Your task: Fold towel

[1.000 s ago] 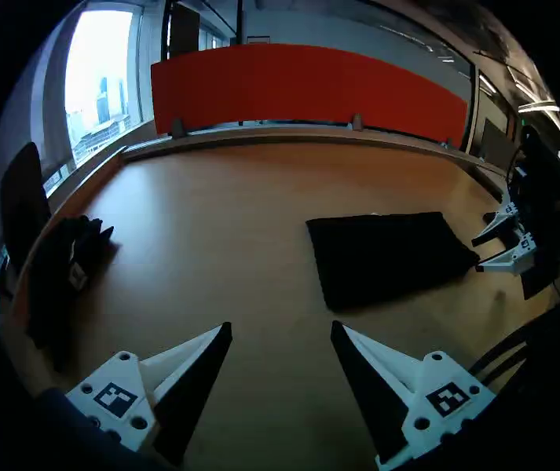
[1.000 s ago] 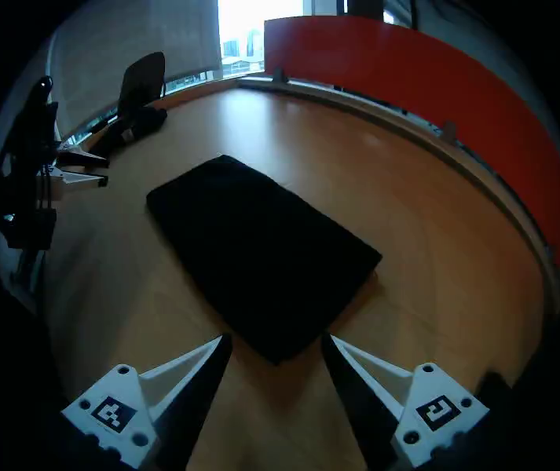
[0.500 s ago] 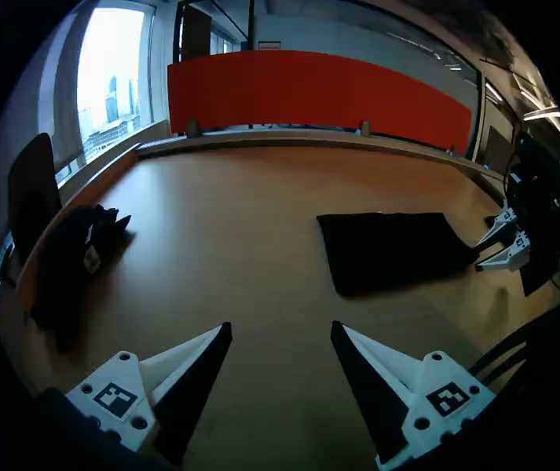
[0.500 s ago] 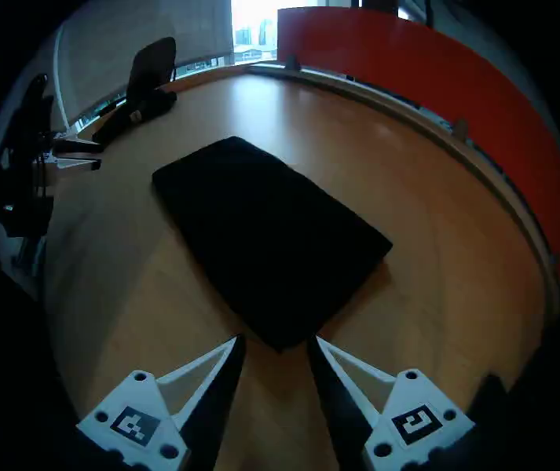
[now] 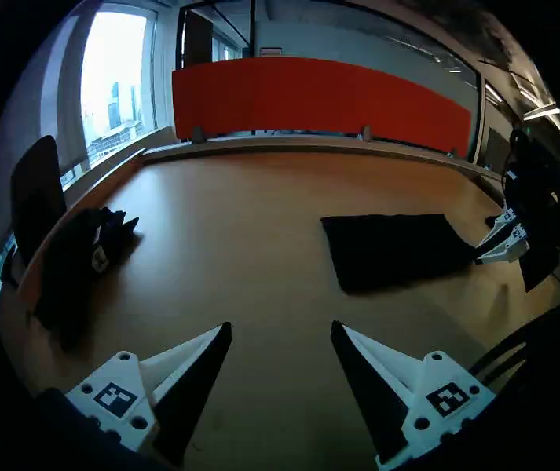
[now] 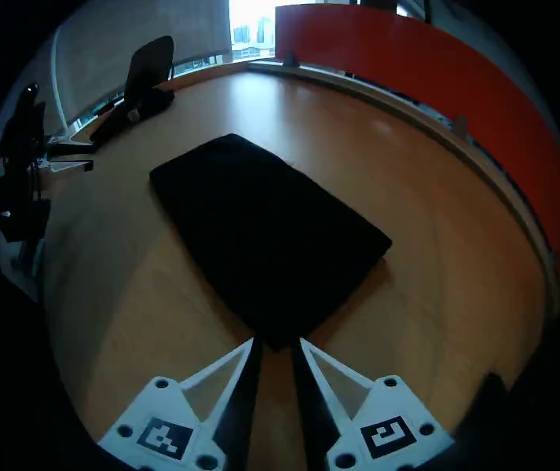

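Note:
A black towel (image 6: 268,231), folded into a thick rectangle, lies flat on the wooden table (image 6: 437,259). In the right gripper view my right gripper (image 6: 276,343) has its fingers drawn in on the towel's near corner, pinching it. The left gripper view has the towel (image 5: 393,247) at mid-right, and the right gripper (image 5: 503,239) at its far right end. My left gripper (image 5: 280,326) hovers open over bare table (image 5: 225,228), well away from the towel, with nothing between its fingers. From the right gripper view, the left gripper (image 6: 71,153) is off to the towel's left.
A black bag (image 5: 83,251) lies on the table's left edge beside a dark chair (image 5: 36,188). A red partition (image 5: 319,94) runs along the far edge, with a bright window (image 5: 111,94) at the left. A person's dark sleeve (image 5: 539,196) is at the right.
The right gripper's fingers have narrowed step by step from wide open onto the towel's near corner. The left gripper has stayed open and shifted slightly.

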### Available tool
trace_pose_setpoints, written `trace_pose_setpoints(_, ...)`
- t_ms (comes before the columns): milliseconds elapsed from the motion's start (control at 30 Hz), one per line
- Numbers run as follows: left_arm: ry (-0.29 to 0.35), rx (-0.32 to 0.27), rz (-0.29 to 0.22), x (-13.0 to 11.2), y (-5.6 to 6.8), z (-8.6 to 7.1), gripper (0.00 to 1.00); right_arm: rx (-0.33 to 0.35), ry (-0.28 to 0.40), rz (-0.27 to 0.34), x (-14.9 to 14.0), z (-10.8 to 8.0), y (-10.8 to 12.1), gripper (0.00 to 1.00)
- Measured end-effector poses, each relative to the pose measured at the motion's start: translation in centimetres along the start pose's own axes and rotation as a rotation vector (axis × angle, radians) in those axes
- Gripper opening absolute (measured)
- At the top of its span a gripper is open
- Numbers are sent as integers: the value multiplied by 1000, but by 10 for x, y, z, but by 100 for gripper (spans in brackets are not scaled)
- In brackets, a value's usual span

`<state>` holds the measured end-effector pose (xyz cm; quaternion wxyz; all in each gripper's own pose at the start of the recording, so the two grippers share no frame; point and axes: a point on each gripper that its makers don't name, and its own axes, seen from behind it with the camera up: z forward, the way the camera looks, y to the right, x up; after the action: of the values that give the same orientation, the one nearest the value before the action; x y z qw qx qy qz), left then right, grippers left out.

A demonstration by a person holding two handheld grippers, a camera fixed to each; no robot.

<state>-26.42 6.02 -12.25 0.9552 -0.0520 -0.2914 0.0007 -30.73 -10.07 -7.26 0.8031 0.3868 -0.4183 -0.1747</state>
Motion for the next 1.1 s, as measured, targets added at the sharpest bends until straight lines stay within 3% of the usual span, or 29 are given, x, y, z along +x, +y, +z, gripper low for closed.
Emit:
trace_pose_setpoints(200, 1, 4, -8, -3, -1, -1, 94, -9, 2, -2, 0, 0, 3, 5)
trace_pose_setpoints(667, -1, 1, -4, -5, 0, -2, 94, -39, 45, -5, 15, -8, 7, 3)
trace_pose_setpoints(1100, 1, 7, -5, -4, -3, -6, 94, -79, 131, -40, 59, -36, 13, 3)
